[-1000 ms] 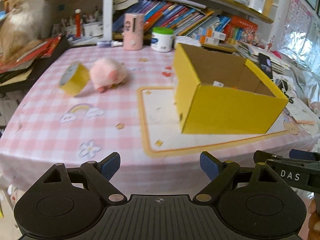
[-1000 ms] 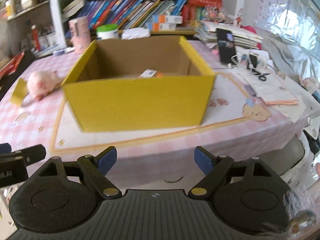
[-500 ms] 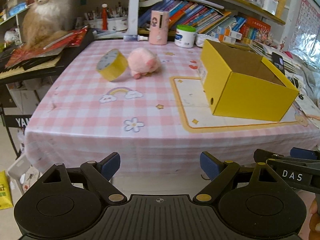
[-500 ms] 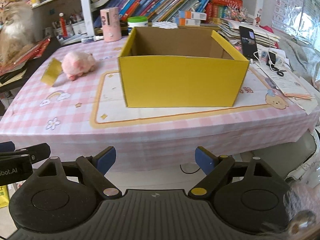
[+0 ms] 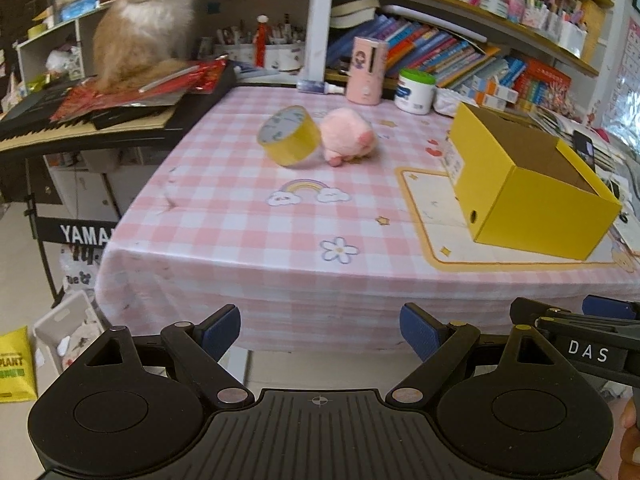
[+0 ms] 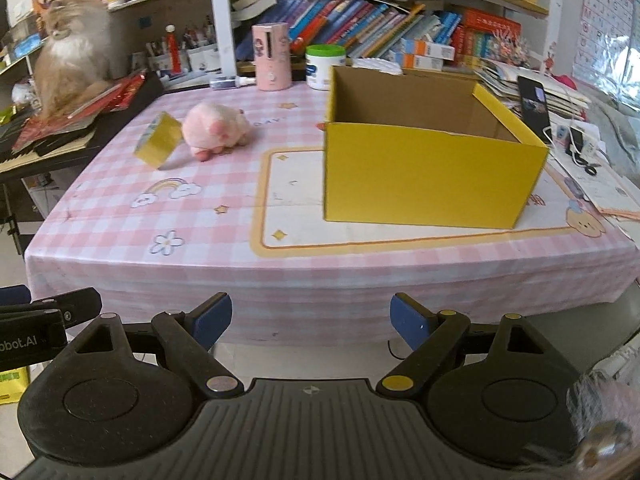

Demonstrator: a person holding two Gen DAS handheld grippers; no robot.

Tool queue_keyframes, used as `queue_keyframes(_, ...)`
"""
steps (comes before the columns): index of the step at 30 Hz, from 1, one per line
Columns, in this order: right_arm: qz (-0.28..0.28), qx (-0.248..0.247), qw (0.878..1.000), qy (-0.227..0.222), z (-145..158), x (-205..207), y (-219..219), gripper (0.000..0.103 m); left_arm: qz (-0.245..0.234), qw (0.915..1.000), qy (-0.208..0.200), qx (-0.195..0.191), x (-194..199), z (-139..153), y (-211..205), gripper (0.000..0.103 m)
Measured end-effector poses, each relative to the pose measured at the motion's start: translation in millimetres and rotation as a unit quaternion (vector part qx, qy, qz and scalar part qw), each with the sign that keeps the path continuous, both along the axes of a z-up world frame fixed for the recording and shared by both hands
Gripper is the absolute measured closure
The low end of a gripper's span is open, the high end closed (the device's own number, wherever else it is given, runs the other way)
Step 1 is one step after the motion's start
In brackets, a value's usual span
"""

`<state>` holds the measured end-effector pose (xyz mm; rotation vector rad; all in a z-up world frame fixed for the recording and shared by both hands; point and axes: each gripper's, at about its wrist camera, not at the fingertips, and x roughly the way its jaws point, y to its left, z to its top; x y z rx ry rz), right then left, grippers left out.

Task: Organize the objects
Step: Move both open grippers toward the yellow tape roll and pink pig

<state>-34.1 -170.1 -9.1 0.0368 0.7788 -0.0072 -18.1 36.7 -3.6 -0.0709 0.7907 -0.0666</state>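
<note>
Both tongs farther back from the table point(image 5: 248, 240), wide apart, empty.

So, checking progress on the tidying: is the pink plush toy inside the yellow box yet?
No, the pink plush toy lies on the tablecloth, left of the yellow box.

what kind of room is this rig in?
Looks like a home study or a child's room: packed bookshelves, a pink checked tablecloth with cartoon prints, a keyboard piano, and a cat sitting on it.

Table point(image 6: 120, 216): box point(image 6: 424, 176), plush point(image 6: 216, 128), tape point(image 6: 158, 146)
</note>
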Motion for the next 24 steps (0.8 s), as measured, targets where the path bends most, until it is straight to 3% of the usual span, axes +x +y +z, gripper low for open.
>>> queue_keyframes(24,0.044,-0.014,0.998,-0.032,12.2,10.4,59.5,0.017,0.006,0.9994,-0.033,-0.013,1.9,6.0,38.5,0.014)
